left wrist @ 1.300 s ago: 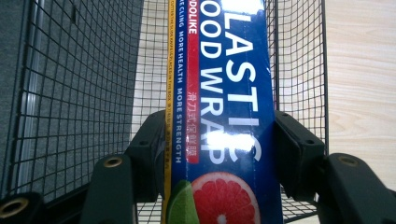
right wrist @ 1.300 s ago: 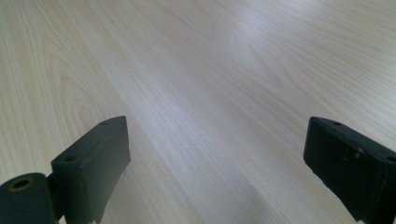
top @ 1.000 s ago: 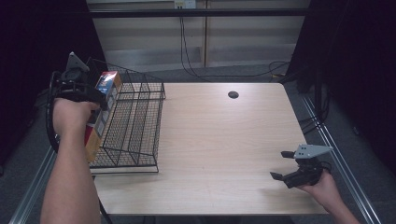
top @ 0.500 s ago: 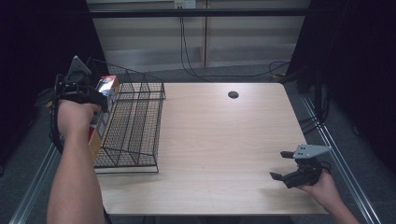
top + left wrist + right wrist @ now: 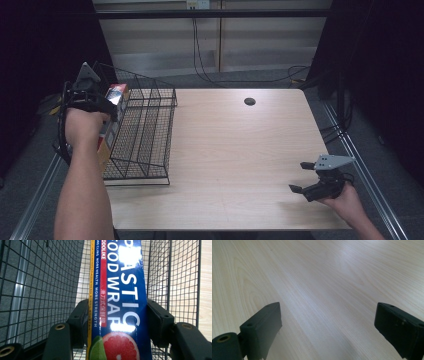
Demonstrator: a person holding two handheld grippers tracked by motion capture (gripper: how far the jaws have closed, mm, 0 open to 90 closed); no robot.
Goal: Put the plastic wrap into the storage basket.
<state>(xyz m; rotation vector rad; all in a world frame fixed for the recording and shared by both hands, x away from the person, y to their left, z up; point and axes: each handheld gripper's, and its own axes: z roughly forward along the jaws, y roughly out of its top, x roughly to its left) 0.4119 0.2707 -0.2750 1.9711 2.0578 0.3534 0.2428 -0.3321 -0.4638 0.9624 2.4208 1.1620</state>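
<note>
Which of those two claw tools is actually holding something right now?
The left gripper: its jaws are clamped on a plastic food wrap box at the wire basket. The right gripper is open above bare table.

Left hand-held gripper (image 5: 111,102) clamped, right hand-held gripper (image 5: 303,177) spread

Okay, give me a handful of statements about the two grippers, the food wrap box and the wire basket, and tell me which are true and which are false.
1. The left gripper is clamped on a plastic food wrap box. True.
2. The right gripper holds a small object. False: its jaws stand wide apart with only bare wooden table between them.
3. The black wire basket sits at the table's left side in the high view. True.
4. The food wrap box lies flat in the middle of the table. False: it is held at the wire basket's left wall.
5. The right gripper is near the table's front right corner. True.
</note>
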